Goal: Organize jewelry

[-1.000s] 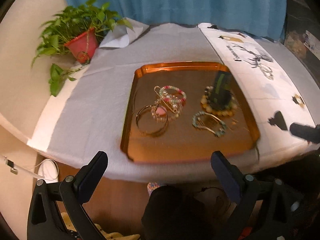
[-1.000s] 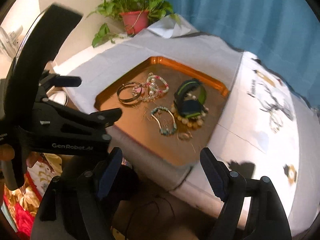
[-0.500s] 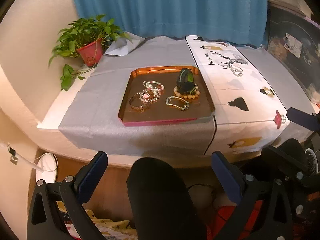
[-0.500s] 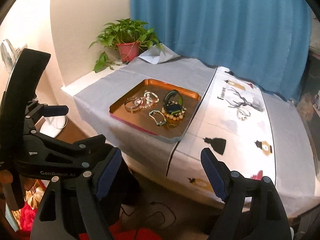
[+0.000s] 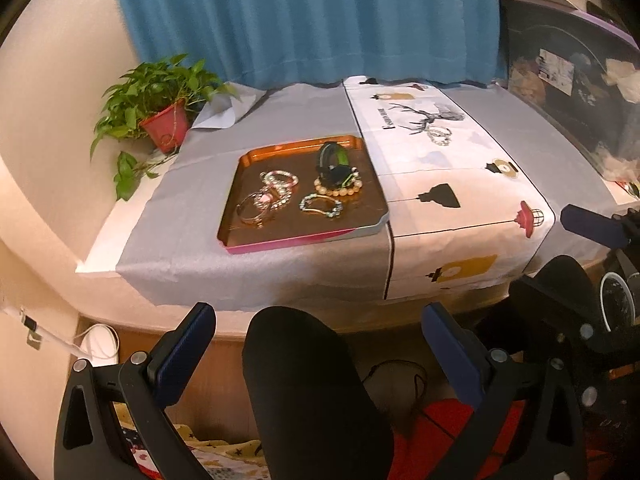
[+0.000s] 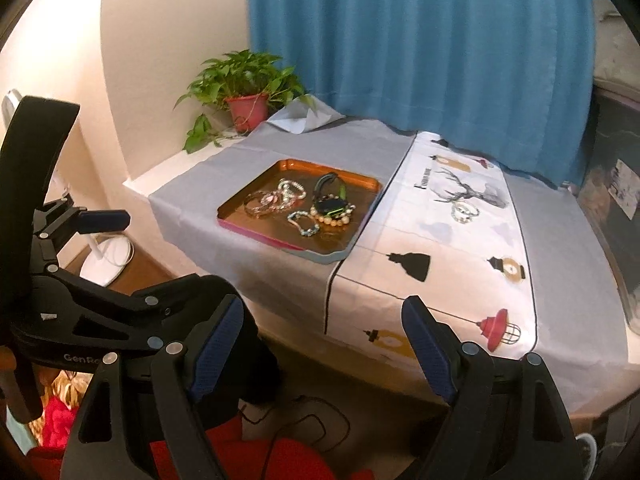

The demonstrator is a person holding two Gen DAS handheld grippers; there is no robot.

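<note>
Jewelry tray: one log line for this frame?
left tool open | right tool open | both off table | tray holds bracelets | one bracelet on cloth

One tray (image 5: 280,240), one potted plant (image 5: 164,126), one bracelet on the cloth (image 5: 439,134), two hand-held grippers.

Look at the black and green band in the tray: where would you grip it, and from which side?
Grip the raised arch of the black and green band, coming from above. It stands on edge on the bead bracelet in the tray, so its top arc sits clear of neighbouring jewelry. This is probably the easiest hold.
</note>
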